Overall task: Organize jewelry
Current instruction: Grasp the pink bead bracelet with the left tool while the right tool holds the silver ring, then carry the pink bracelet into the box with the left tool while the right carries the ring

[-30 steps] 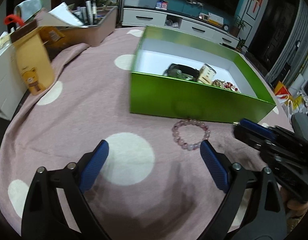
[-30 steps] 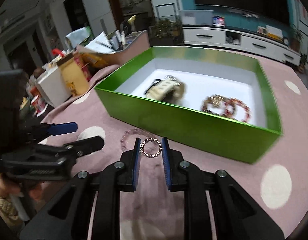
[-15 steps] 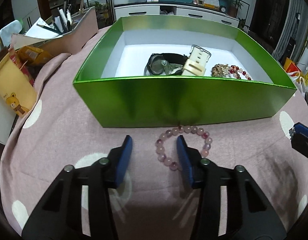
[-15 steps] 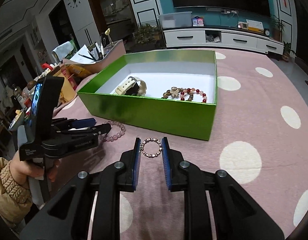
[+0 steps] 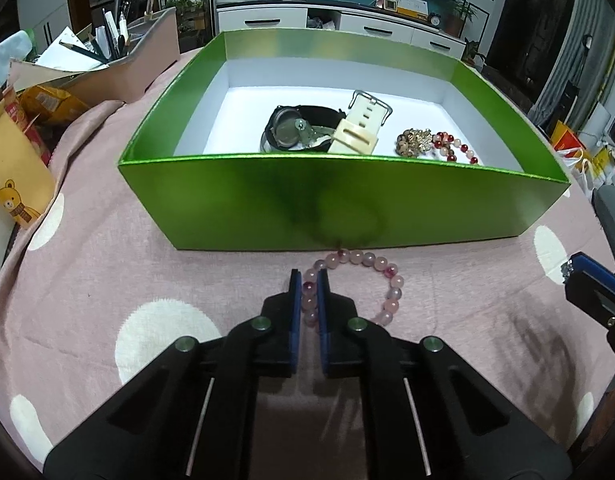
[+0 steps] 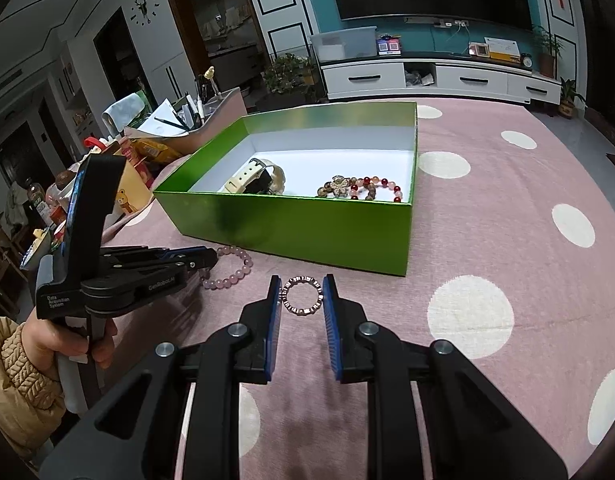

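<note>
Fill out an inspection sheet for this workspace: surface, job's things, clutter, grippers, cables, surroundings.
Surface: pink tablecloth with white dots.
Job's things: green box holds watches and bracelets; pink bead bracelet lies on the cloth against the box's near wall.
Clutter: pen holder, snack bags.
Grippers: left gripper shut on the pink bead bracelet; right gripper holds small ring.
Cables: nothing seen.
Surroundings: TV cabinet, wall clock.

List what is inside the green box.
Inside the green box: a black watch, a cream watch strap, and beaded bracelets with a gold charm. The front wall hides the nearest floor strip.
</note>
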